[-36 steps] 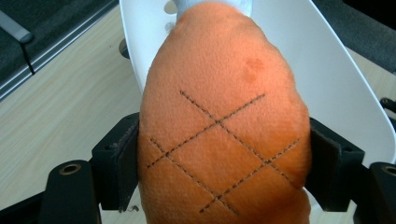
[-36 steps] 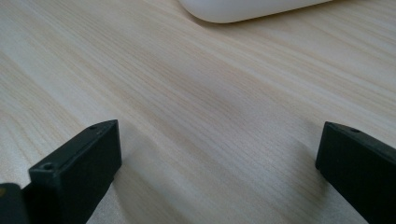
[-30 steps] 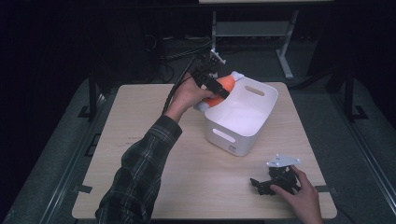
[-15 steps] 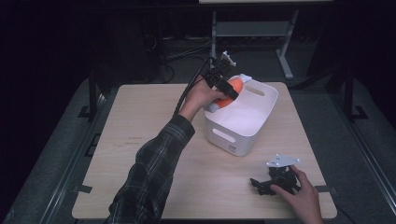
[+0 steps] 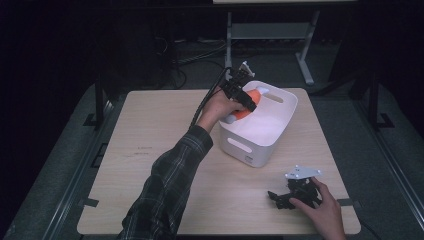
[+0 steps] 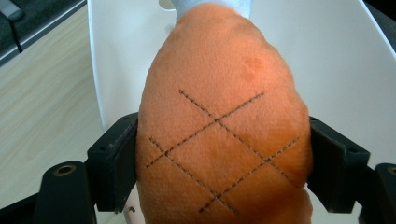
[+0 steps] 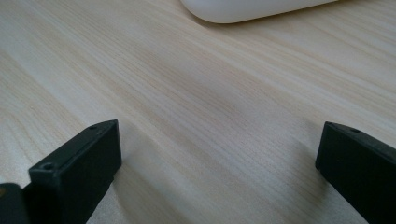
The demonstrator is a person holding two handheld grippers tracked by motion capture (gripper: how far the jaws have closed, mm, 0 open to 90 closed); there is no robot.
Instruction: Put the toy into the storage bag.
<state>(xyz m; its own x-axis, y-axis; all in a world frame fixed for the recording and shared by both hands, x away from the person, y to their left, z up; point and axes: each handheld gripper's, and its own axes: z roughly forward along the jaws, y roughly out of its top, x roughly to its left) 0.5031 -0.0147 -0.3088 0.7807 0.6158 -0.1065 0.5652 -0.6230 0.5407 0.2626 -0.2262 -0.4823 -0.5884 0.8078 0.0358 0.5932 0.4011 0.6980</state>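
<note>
Reaching in from the bottom edge of the high view, a plaid sleeve [image 5: 165, 185] runs up toward twelve o'clock to the left hand [image 5: 216, 107], which holds the left gripper [image 5: 246, 102] over the near-left rim of a white plastic bin [image 5: 260, 145]. Its jaws pinch an orange plush toy [image 5: 250, 102] stitched with a dark crosshatch; in the left gripper view the toy [image 6: 219, 135] bulges between both black pads, a white tip at its twelve o'clock end, the bin's white inside [image 6: 336, 60] behind it. The bin stands right of centre on the light wood table [image 5: 150, 135]. At about five o'clock on the table, the right hand [image 5: 325, 215] rests the right gripper [image 5: 280, 198] on the wood, jaws spread wide with nothing between them.
</note>
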